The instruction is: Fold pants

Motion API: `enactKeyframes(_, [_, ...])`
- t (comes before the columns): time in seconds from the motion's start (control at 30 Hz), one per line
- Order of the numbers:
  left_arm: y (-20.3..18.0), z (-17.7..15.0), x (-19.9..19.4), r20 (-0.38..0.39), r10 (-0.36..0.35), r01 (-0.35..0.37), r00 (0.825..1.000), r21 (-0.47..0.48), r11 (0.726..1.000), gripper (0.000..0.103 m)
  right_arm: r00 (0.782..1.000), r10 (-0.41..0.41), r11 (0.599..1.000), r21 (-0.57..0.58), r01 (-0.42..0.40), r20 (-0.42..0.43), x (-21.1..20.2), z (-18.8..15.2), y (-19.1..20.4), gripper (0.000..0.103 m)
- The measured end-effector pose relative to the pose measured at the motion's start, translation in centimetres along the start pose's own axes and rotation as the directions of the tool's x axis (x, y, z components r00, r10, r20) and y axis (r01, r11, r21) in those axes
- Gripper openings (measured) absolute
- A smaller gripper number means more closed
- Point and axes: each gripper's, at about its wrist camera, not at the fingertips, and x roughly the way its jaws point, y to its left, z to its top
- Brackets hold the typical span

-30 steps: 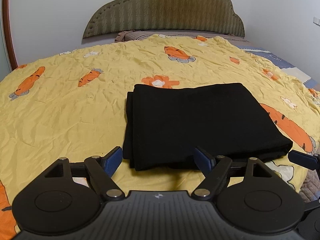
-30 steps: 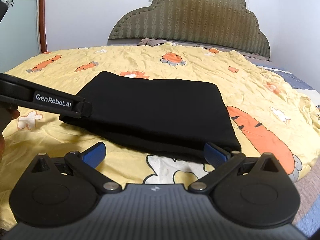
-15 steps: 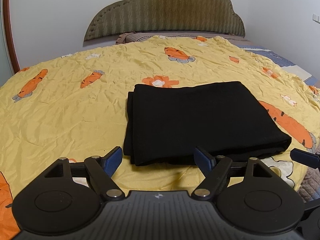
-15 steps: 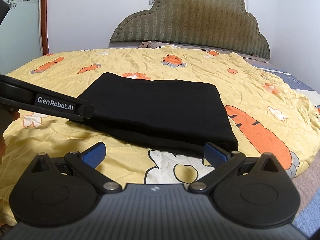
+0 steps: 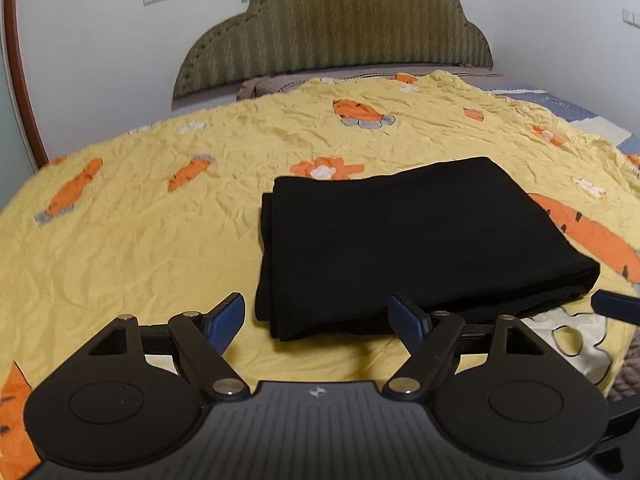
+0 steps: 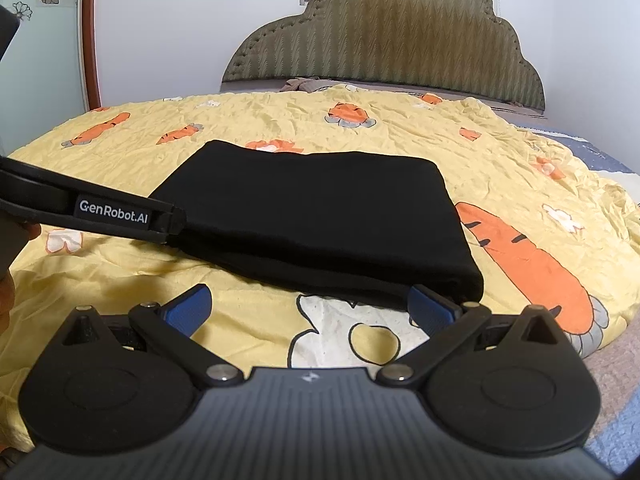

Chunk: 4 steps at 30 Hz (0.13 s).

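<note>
**Folded pants lie just ahead of both open grippers**

Hovering nearest the cameras, the left gripper and right gripper both stand released, holding nothing. Just beyond them the black pants lie folded flat on the yellow bedspread, long axis running crosswise. Farther back stands the headboard.

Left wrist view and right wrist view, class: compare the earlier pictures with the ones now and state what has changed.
Hardly anything. The left wrist view has tilted a little, so the folded black pants sit slightly skewed in it; they lie in the same folded shape on the yellow bedspread. Nothing was taken hold of or let go. Both the left claw and the right claw stay open and empty at the pants' near edge.
</note>
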Motion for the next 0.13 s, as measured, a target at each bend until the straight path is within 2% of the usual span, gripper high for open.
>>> enactKeyframes(0.13, [-0.13,0.01,0.11,-0.006,0.004,-0.004,1.0,0.002,1.0,0.079,1.0,0.003,1.0,-0.002,-0.003,-0.004,0.17,-0.11,-0.08,0.103])
